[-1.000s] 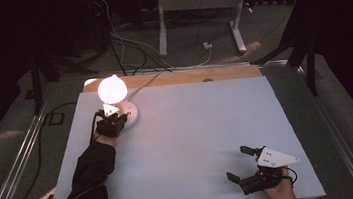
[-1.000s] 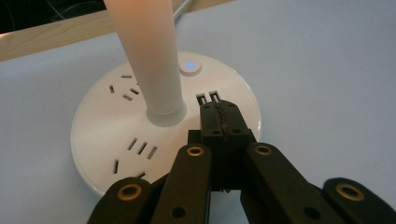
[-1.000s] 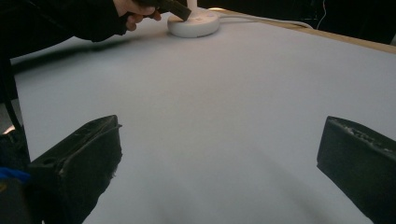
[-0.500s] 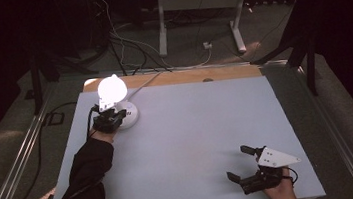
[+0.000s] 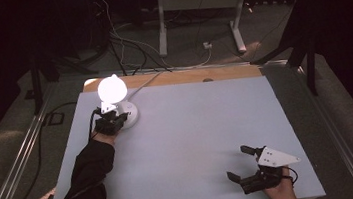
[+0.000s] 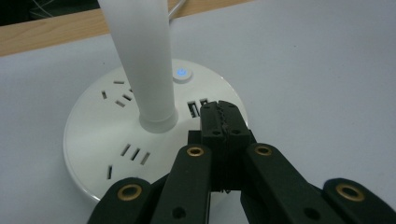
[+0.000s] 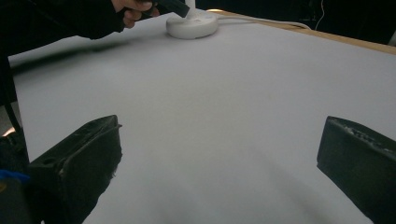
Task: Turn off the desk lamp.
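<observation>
We observe a dark room in the high view; the lit lamp head (image 5: 112, 88), at 10 o'clock on the tabletop (image 5: 194, 137), is blown out to glare. The floor beyond stays dim. The right gripper view is soft, its near jaws blurred.

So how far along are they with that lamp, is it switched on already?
It looks on: the lamp head glows brightly and the button on the round base shows a blue light. In hand: the left gripper, jaws shut, hovers over the base just short of that button. The right gripper rests open on the table. What is left is unclear, perhaps only drawing back.
</observation>
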